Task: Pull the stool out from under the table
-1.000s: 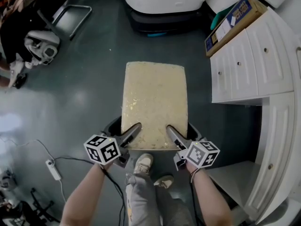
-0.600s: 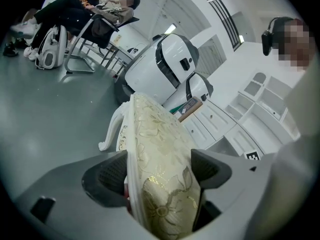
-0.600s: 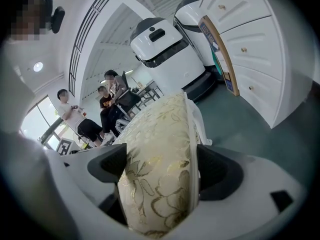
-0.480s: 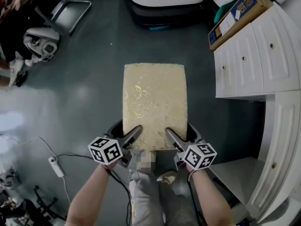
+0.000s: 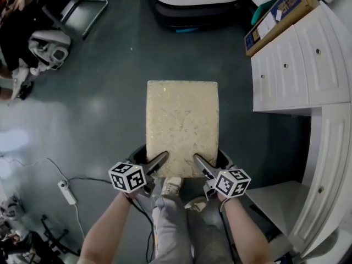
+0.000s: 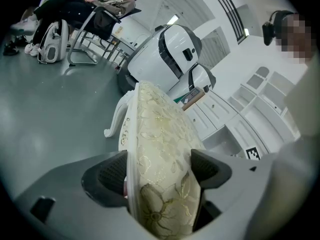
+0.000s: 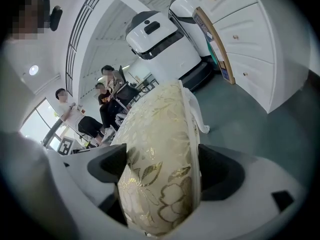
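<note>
Squarely in the middle of the head view, the stool (image 5: pixel 182 128) with its cream floral cushion stands on the dark grey floor (image 5: pixel 104 92), with a strip of floor between it and the white cabinets (image 5: pixel 297 65) at the right edge. The left gripper (image 5: pixel 158 163) is clamped on the seat's lower-left corner and the right gripper (image 5: pixel 201 164) on its lower-right; each gripper view shows the padded seat pinched between the jaws, one on the cushion, the other on the white frame side. The person's shoes (image 5: pixel 171 187) sit just below that edge, at bottom centre.
</note>
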Demonstrator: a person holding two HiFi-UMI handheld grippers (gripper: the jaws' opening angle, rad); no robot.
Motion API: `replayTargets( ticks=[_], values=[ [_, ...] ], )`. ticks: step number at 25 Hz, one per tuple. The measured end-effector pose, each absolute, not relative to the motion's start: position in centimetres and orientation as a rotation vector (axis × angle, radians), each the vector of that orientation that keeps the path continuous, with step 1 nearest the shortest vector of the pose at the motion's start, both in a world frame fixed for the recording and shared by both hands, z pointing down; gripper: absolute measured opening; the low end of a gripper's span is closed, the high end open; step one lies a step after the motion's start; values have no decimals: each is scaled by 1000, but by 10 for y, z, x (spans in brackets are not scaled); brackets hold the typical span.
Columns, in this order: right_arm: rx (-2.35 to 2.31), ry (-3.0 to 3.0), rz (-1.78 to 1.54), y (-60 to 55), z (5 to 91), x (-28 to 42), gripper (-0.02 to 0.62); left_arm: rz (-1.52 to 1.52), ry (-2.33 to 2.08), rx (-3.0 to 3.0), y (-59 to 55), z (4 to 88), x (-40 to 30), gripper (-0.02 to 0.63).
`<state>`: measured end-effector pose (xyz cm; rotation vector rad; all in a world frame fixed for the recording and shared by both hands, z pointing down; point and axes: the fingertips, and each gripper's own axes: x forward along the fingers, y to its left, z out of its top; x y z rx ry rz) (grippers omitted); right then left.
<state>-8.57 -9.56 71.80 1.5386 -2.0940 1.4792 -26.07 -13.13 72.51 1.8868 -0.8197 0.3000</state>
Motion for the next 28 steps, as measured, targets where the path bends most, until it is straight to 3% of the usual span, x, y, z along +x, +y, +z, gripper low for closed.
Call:
replayTargets(
  ticks=[11,15,18,21,28],
  values=[
    [1625,-1949,1334,-89,688,-82,441,465,-980,1854,-125,708,-274,405],
    [1635,-1971,1243,-87,646,-78,257,498,-940,1938,-127,670,-269,382],
    [1652,-2039,1194,-90,601,-74,148,568,-920,2048,-133,635,-260,220],
    [1683,-2107,1125,-95,544,-69,95,559,-868,2141,-142,591,-240,216],
    [1864,-2154,846,-94,392,-33,46,503,-685,2369,-147,461,-173,149]
  ],
)
